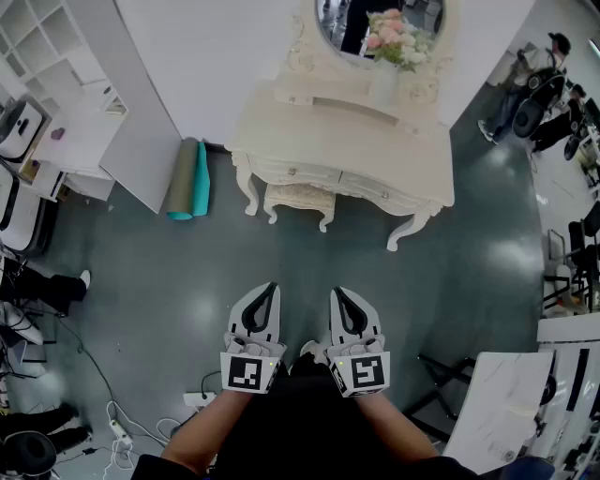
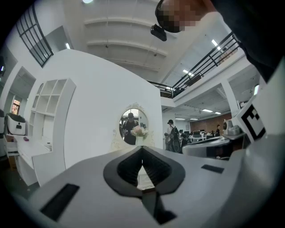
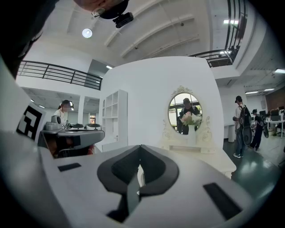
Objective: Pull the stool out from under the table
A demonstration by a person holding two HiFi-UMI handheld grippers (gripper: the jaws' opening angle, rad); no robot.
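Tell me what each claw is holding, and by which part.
Nothing. The left claw and right claw are both shut and empty; the stool sits untouched under the table.

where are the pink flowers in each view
Head view: flowers at the top, right of centre, on the dressing table.
Left gripper view: flowers small, near the centre.
Right gripper view: flowers right of centre, at mid-height.
Shared landmark: the oval mirror right behind them in all three.

Table [image 1: 309, 141] is covering the far part of the stool [image 1: 298, 197]; the picture's far edge is cutting off the mirror [image 1: 337, 23].
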